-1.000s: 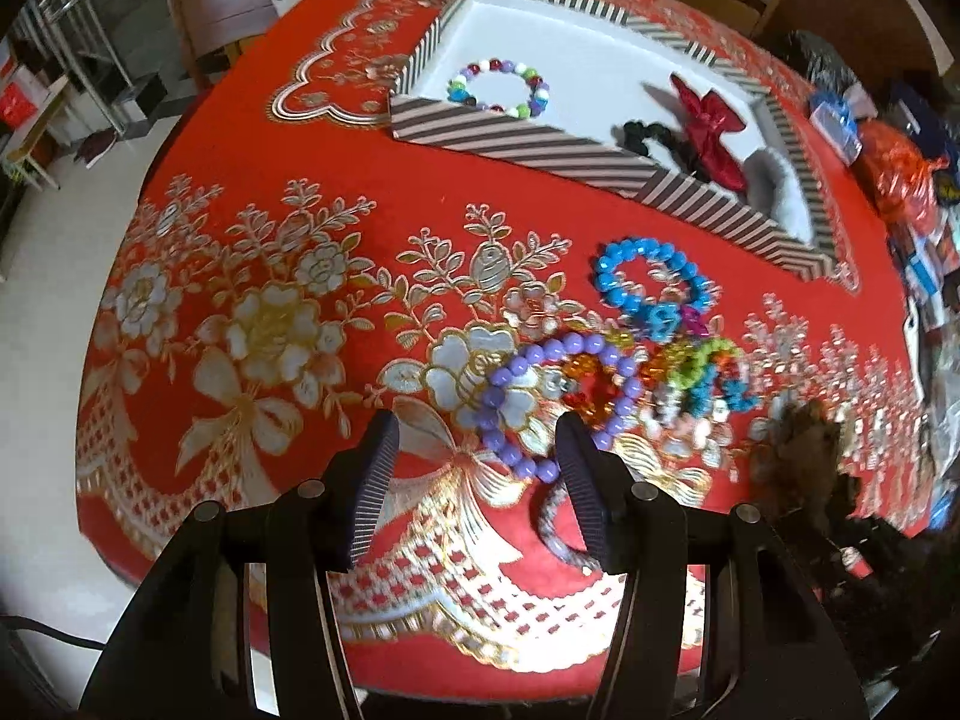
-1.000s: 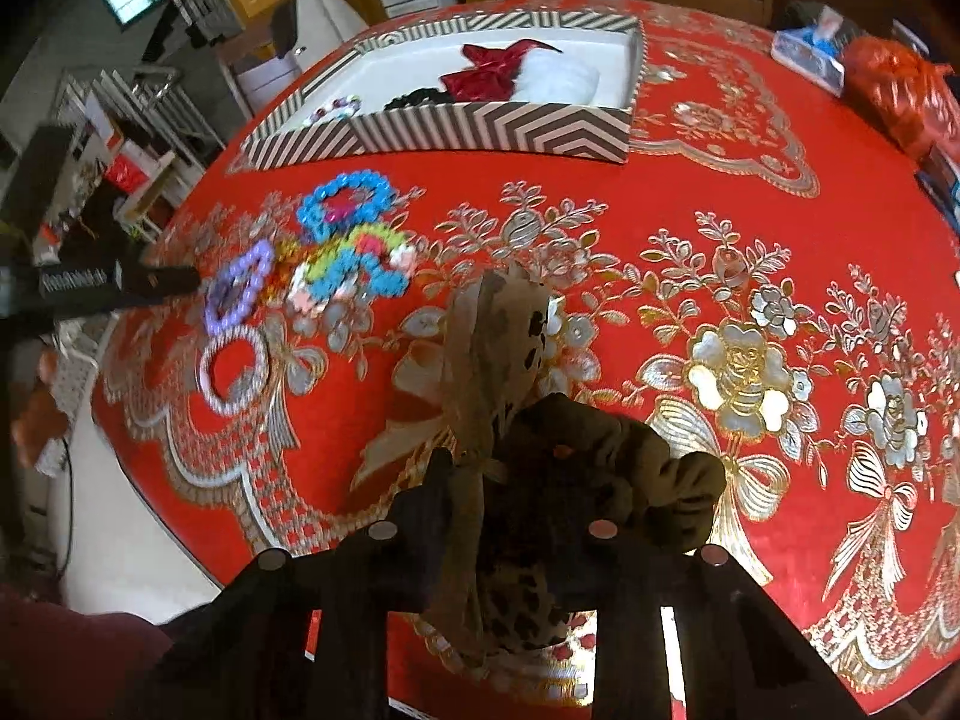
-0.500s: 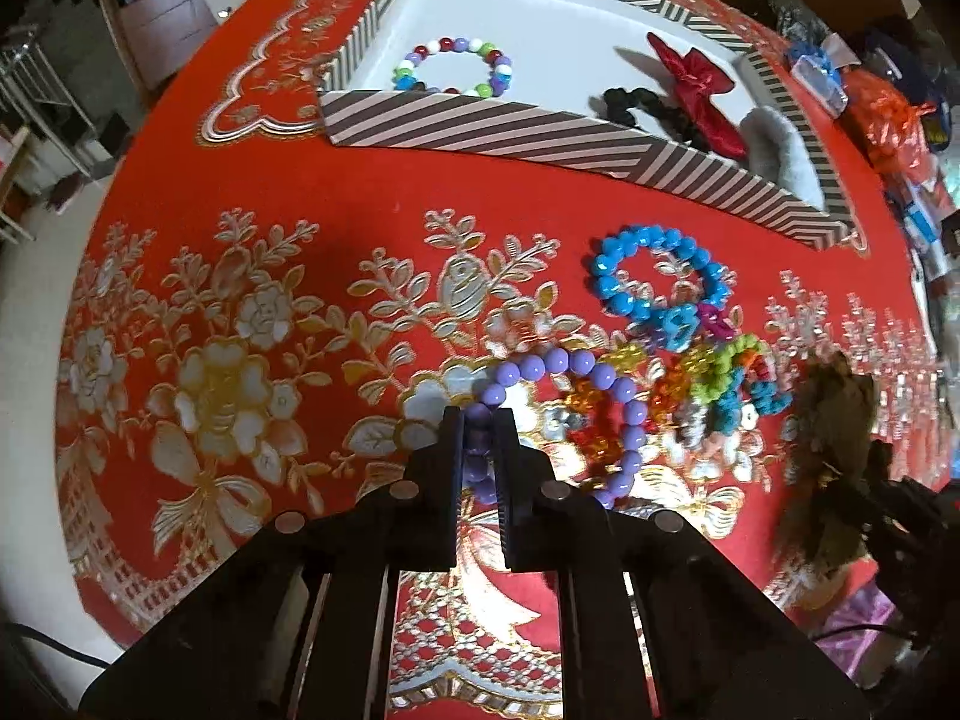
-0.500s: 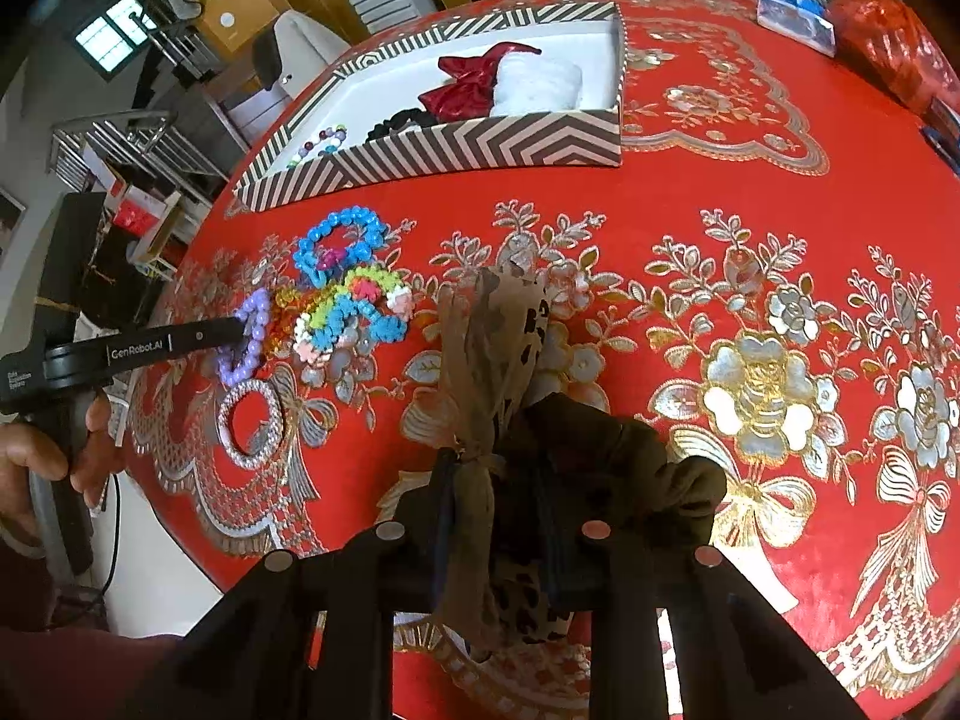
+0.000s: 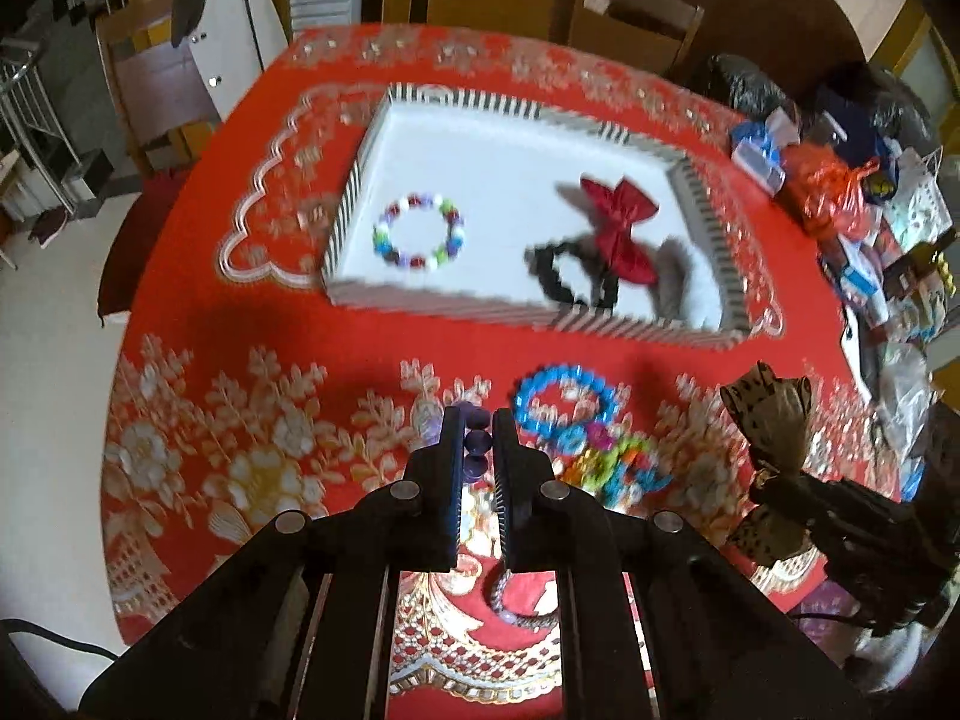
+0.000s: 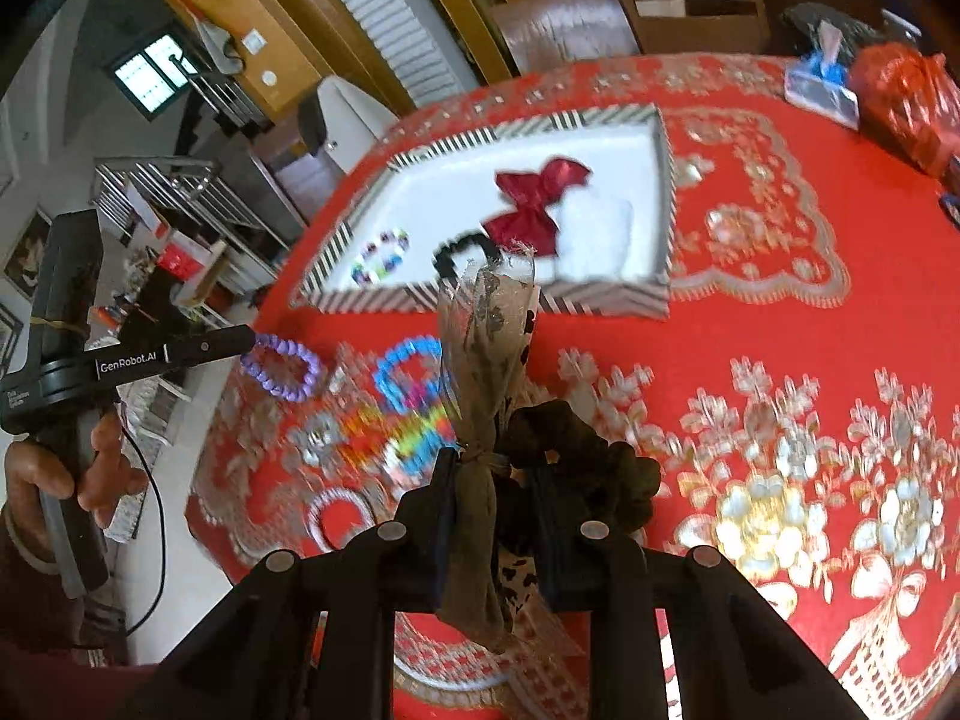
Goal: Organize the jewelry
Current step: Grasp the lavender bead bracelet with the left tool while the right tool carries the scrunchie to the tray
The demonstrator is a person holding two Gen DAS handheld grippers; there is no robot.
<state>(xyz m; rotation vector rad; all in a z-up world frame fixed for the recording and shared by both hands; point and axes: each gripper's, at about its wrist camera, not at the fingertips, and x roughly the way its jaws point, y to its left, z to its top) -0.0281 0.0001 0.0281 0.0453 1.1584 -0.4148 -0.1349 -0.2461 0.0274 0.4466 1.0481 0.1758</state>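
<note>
My left gripper (image 5: 477,420) is shut on a purple bead bracelet (image 5: 477,444) and holds it above the red tablecloth; in the right wrist view the bracelet (image 6: 282,367) hangs from its tip. My right gripper (image 6: 489,462) is shut on a brown leopard-print scrunchie with a ribbon (image 6: 486,336), also raised. A striped white tray (image 5: 420,300) ahead holds a multicolour bead bracelet (image 5: 418,230), a red bow (image 5: 618,222), a black scrunchie (image 5: 570,276) and a white fluffy one (image 5: 690,288). A blue bracelet (image 5: 564,405) and colourful ones (image 5: 618,462) lie on the cloth.
A silver bracelet (image 6: 342,519) lies near the table's front edge. Bags and clutter (image 5: 840,198) crowd the far right of the table. Wooden chairs (image 5: 630,24) stand behind the table. The table edge drops off to the left (image 5: 120,360).
My left gripper closed on the purple bracelet and has lifted it off the cloth. Both grippers have risen and tilted up toward the tray; the scrunchie stays held.
</note>
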